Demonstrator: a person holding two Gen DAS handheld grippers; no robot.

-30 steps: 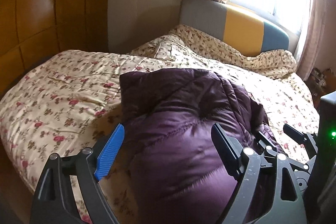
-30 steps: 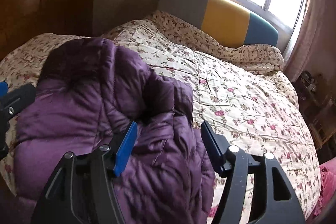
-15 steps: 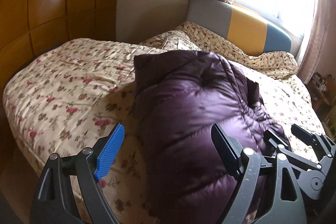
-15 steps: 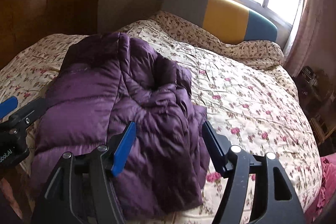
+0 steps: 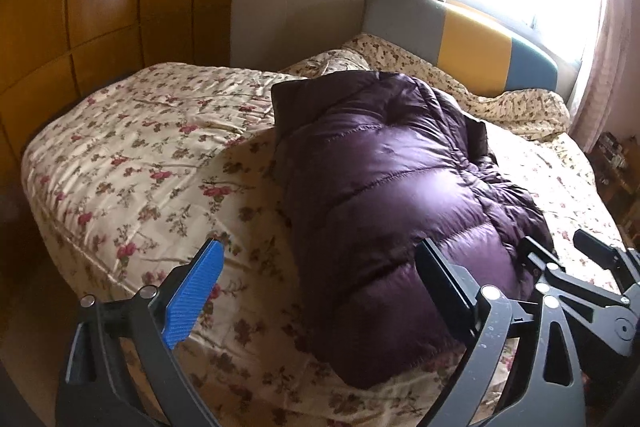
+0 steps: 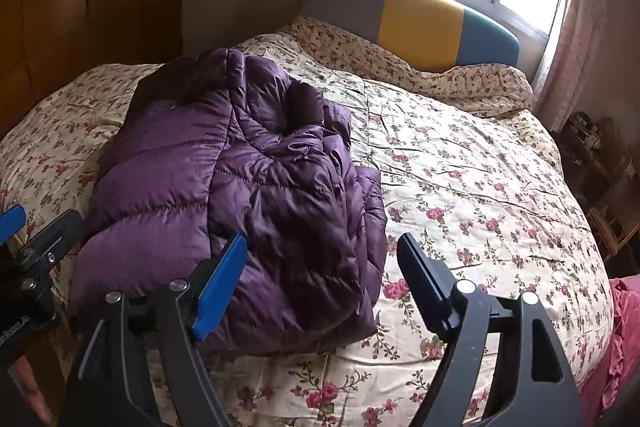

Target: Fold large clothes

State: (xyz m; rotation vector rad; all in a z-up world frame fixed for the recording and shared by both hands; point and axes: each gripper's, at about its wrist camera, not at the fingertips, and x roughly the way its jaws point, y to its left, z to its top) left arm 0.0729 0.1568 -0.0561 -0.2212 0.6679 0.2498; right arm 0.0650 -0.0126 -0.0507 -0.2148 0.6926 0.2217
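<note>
- Our left gripper (image 5: 320,287): jaws have just been opening, now spread wide, nothing between the pads; the jacket's near hem lies just ahead, toward the right jaw.
- Our right gripper (image 6: 322,281): jaws also just opened further, spread and empty; the hem's right corner sits between and just beyond them.
- Purple puffer jacket (image 6: 240,195): folded bundle on the floral quilt (image 6: 480,195), near the bed's foot edge, long axis running away from us toward the headboard (image 6: 420,23).
- We judge both hands about equally near; any further fold would start from the near hem.
</note>
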